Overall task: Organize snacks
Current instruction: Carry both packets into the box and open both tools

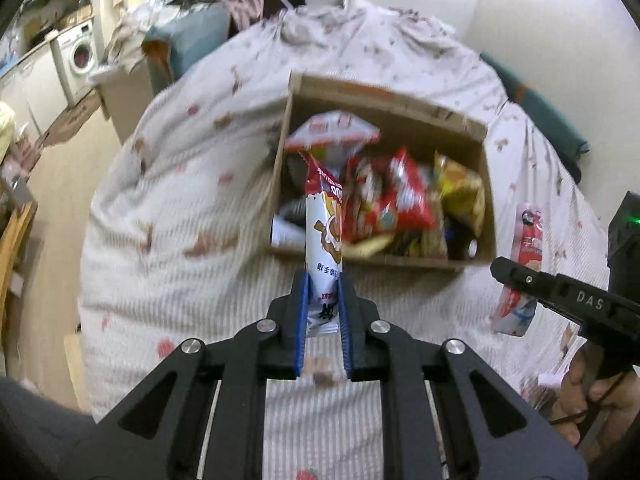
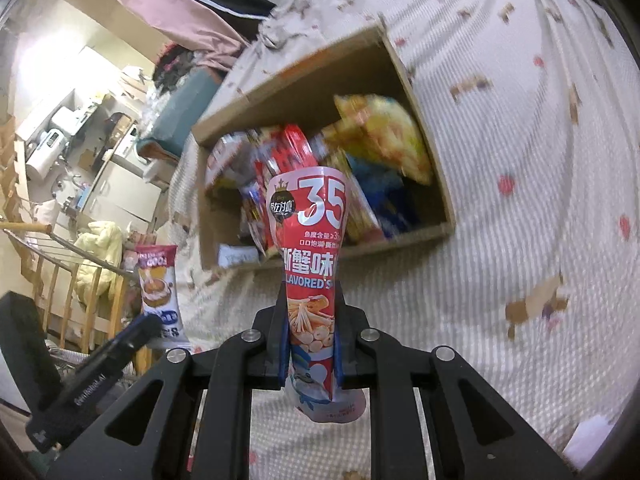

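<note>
Holding one snack each: left gripper (image 1: pixel 322 308) jaws pinch a white-and-red narrow snack packet (image 1: pixel 325 216), right gripper (image 2: pixel 311 336) jaws clamp a red crab-flavoured pouch (image 2: pixel 312 248), both upright, with the open brown cardboard box (image 1: pixel 404 104) on the bed straight ahead, left looking closer.

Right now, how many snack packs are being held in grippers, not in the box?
2. The left gripper is shut on a white and red snack pack; the right gripper is shut on a red crab-flavored pack. Both are outside the cardboard box.

"35" and "LAVORED" on the red snack packet (image 2: pixel 316 256); "DAS" on the right claw (image 1: pixel 560 292).
</note>
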`<state>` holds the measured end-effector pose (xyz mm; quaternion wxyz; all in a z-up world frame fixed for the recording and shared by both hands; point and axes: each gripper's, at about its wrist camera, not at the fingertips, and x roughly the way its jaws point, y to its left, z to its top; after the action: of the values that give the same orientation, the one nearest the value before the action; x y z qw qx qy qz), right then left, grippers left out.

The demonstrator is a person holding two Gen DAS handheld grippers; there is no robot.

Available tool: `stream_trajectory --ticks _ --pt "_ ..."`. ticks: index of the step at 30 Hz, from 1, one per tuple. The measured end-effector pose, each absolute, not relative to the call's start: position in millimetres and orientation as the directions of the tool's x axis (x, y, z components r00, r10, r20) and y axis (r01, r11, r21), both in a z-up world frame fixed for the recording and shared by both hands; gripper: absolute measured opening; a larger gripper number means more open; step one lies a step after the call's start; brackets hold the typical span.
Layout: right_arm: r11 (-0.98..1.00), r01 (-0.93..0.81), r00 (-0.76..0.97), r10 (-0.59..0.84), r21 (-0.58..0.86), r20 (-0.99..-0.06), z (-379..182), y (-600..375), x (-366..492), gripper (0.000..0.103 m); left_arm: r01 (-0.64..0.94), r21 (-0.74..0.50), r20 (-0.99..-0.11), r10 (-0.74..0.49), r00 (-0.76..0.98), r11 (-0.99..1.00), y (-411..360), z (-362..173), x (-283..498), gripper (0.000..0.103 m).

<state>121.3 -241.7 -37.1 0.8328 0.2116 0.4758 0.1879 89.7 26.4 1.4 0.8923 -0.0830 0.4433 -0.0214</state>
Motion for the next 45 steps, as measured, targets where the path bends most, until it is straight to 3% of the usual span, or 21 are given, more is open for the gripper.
stream_trajectory --ticks 10,14,18,29,30,31,32,33,34,35,38,41,45 --pt "0.873 -0.216 0.516 0.482 0.436 -0.709 -9 -210 191 0.017 0.080 -0.042 -0.761 -0.084 0.644 0.996 10 -13 171 0.011" --pt "0.887 -0.219 0.506 0.460 0.407 -0.730 -20 -197 224 0.017 0.081 -0.041 -0.765 -0.084 0.638 0.996 5 -32 189 0.011" --pt "0.861 -0.187 0.467 0.502 0.473 -0.728 -35 -194 249 0.017 0.060 -0.053 -0.761 -0.079 0.644 0.997 6 -34 195 0.011" --pt "0.882 -0.197 0.452 0.469 0.428 -0.758 -45 -180 264 0.021 0.047 -0.128 -0.780 -0.130 0.612 0.991 9 -37 211 0.013" --pt "0.879 -0.193 0.448 0.474 0.436 -0.758 -46 -181 265 0.023 0.053 -0.123 -0.781 -0.130 0.611 0.991 8 -36 211 0.015" --pt "0.871 -0.195 0.446 0.488 0.450 -0.751 -45 -182 265 0.028 0.055 -0.118 -0.785 -0.127 0.606 0.991 6 -36 211 0.027" --pt "0.866 -0.199 0.452 0.497 0.460 -0.741 -44 -184 265 0.035 0.056 -0.117 -0.786 -0.127 0.606 0.992 5 -36 210 0.049" --pt "0.868 -0.198 0.463 0.493 0.456 -0.737 -42 -185 264 0.041 0.055 -0.118 -0.782 -0.127 0.610 0.991 4 -34 209 0.061" --pt "0.869 -0.197 0.474 0.490 0.454 -0.731 -39 -186 263 0.055 0.053 -0.116 -0.772 -0.124 0.623 0.992 4 -32 206 0.076" --pt "0.866 -0.200 0.490 0.494 0.459 -0.719 -36 -188 261 0.060 0.050 -0.108 -0.763 -0.115 0.636 0.993 3 -30 203 0.083" --pt "0.847 -0.220 0.491 0.525 0.484 -0.696 -29 -189 259 0.062 0.062 -0.080 -0.750 -0.101 0.653 0.995 -1 -24 200 0.083" --pt "0.850 -0.236 0.513 0.521 0.471 -0.683 -20 -189 252 0.079 0.050 -0.071 -0.740 -0.086 0.667 0.996 0 -19 196 0.083" --pt "0.867 -0.258 0.537 0.496 0.427 -0.682 -9 -189 242 0.089 0.031 -0.066 -0.747 -0.070 0.661 0.997 2 -15 195 0.083"
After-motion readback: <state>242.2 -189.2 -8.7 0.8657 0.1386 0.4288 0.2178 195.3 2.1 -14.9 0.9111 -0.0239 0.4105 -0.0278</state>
